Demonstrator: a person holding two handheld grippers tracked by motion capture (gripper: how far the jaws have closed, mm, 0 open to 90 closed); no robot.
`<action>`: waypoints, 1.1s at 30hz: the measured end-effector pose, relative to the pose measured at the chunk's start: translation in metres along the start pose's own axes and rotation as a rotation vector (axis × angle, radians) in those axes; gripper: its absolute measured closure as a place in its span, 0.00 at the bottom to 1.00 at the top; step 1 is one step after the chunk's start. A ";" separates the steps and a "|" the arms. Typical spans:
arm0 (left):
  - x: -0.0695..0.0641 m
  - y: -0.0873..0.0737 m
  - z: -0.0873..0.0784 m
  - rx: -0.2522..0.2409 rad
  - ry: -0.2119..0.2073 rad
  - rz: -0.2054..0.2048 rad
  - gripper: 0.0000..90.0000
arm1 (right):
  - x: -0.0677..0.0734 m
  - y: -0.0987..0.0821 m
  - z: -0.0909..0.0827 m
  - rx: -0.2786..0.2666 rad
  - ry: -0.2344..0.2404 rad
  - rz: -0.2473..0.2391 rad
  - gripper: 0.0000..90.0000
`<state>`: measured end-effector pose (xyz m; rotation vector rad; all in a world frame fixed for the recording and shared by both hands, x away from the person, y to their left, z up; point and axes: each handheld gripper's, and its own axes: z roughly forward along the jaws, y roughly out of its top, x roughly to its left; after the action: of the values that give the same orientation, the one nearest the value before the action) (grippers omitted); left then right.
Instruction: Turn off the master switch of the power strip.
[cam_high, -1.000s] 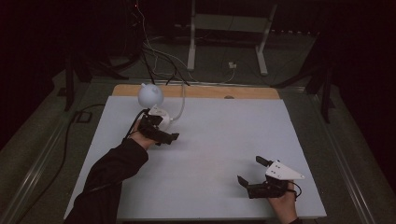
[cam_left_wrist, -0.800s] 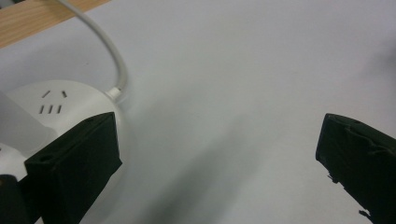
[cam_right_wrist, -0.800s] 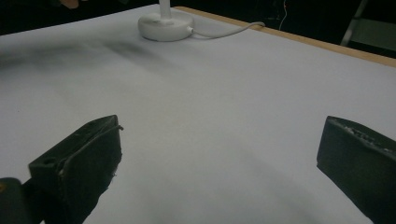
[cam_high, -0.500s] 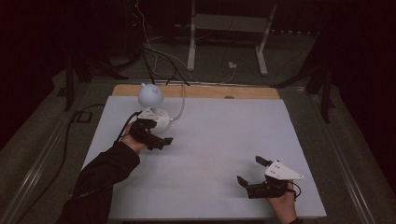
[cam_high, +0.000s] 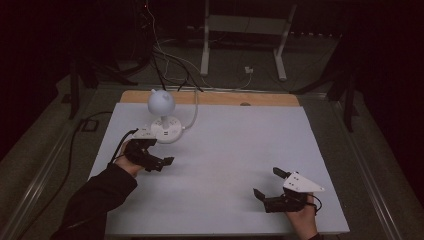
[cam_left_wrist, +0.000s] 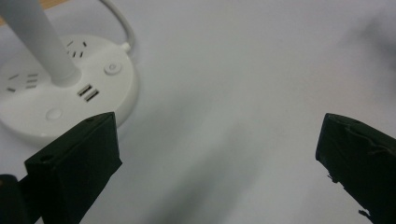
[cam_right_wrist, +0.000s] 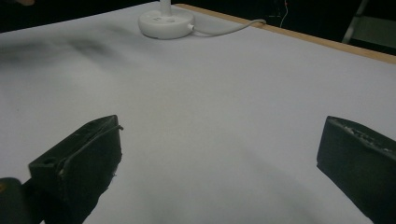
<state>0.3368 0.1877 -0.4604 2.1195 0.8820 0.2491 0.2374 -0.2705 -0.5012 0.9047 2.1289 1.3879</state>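
A white desk lamp stands at the back left of the table, with a round globe head on a stem. Its round base carries sockets, two USB ports and buttons. My left gripper is open just in front of that base, apart from it, with nothing between its jaws. Near the front right edge my right gripper is open too, over bare sheet, far from the lamp.
A white sheet covers the table, and a strip of wood shows along the far edge. The lamp's white cable runs off the back. Beyond the table are floor cables and a white stand.
My left gripper has drawn back a little from the lamp base, toward the person and slightly left. The right gripper has stayed where it was.
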 end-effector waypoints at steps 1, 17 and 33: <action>-0.001 -0.003 -0.002 0.000 0.000 -0.001 0.00 | 0.000 0.000 0.000 0.001 -0.001 0.000 0.00; -0.017 -0.046 -0.012 -0.021 -0.042 0.004 0.00 | 0.001 0.000 0.001 0.009 0.001 -0.006 0.00; -0.030 -0.081 -0.028 -0.070 -0.054 -0.002 0.00 | 0.001 -0.001 0.001 0.015 0.004 -0.006 0.00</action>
<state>0.2614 0.2194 -0.4992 2.0510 0.8322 0.2170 0.2371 -0.2698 -0.5019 0.9013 2.1463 1.3737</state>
